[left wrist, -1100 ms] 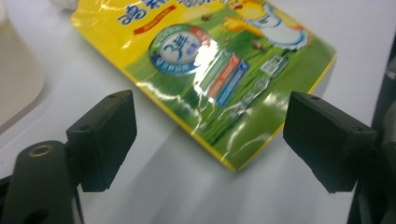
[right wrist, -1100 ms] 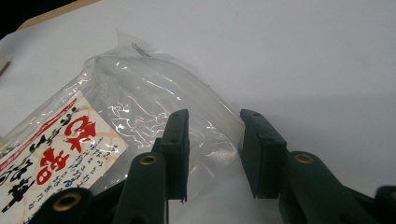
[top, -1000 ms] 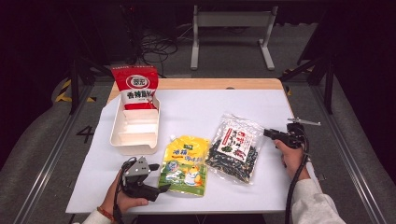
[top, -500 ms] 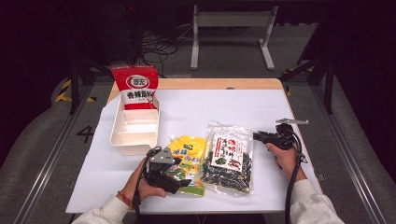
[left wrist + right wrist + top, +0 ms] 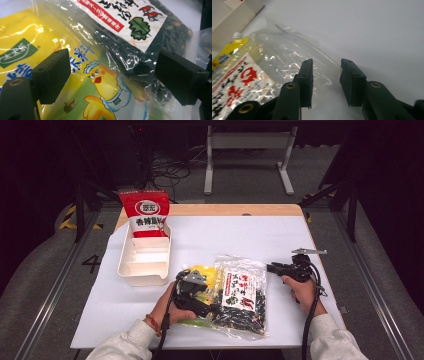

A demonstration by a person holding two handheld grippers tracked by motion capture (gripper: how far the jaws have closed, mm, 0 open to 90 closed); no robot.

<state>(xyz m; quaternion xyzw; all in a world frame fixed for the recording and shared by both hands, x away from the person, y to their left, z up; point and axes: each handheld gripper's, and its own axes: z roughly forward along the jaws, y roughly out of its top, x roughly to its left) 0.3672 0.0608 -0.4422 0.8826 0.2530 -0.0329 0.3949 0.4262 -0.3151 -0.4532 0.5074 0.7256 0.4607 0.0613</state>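
Clear plastic seaweed bag (image 5: 240, 296), white label with red characters, table centre-near, overlapping yellow chick-cartoon pouch (image 5: 206, 276) on its left | left gripper (image 5: 112, 77) spread wide over both, nothing clamped | right gripper (image 5: 325, 82) parted at bag's right edge; unclenched

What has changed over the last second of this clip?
The left claw moved up from the table's near edge to over the yellow pouch, jaws open astride its seam with the seaweed bag. The seaweed bag slid left, now overlapping the pouch. The right claw followed, open at the bag's corner. The white tray and red bag stayed put.
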